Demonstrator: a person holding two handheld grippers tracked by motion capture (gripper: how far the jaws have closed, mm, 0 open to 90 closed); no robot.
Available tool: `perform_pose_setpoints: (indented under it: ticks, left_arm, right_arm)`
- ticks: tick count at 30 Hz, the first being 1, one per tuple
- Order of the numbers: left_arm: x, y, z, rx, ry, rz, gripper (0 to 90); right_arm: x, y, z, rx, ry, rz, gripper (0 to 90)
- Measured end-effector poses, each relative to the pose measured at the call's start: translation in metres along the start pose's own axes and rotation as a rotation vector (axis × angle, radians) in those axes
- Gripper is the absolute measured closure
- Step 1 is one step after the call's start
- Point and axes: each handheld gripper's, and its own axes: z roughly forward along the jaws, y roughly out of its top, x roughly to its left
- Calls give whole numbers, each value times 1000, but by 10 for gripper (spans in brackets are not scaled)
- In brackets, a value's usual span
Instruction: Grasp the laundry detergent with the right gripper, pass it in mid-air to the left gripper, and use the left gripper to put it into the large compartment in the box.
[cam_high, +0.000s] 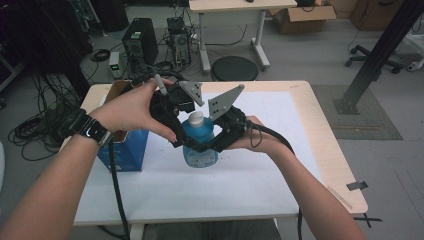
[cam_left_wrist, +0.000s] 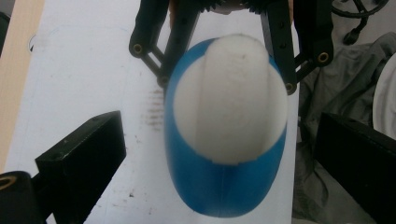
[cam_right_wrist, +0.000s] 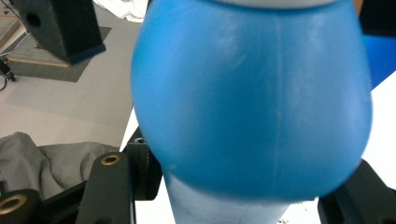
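High view: blue bottle (cam_high: 199, 145) upright on the white desk (cam_high: 250, 170), right tongs (cam_high: 212, 145) clamped on its body, left tongs (cam_high: 182, 132) beside its white cap (cam_high: 196, 118).

Left gripper view — jaws apart, astride the cap, not touching.

Right gripper view — bottle pressed between the jaws.

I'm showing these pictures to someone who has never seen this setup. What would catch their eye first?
Most striking is the blue bottle with its white cap, standing mid-table on the white sheet. The right gripper clamps its body, while the left gripper hovers open over the cap. A blue box stands at the table's left edge.
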Motion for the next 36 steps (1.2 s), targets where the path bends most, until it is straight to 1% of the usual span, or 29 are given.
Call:
perform_pose_setpoints:
  ticks: [8, 12, 13, 15, 20, 26, 36]
  left_arm:
    - [0, 6, 9, 20, 0, 15, 40]
    - [1, 6, 10, 25, 2, 17, 78]
    - [1, 7, 11, 35, -1, 16, 88]
    - [1, 7, 12, 36, -6, 17, 140]
    - [1, 7, 13, 35, -6, 11, 142]
    - [1, 8, 13, 35, -13, 11, 186]
    - [1, 8, 14, 40, -17, 12, 225]
  right_arm:
    - [1, -1, -2, -5, -4, -4, 425]
    - [1, -2, -3, -7, -3, -2, 425]
    - [1, -2, -3, -6, -1, -3, 425]
    - [1, -2, -3, -5, -4, 0, 425]
    - [1, -3, -4, -1, -7, -2, 425]
    - [1, -3, -3, 2, -10, -1, 425]
    - [1, -4, -2, 6, -10, -1, 425]
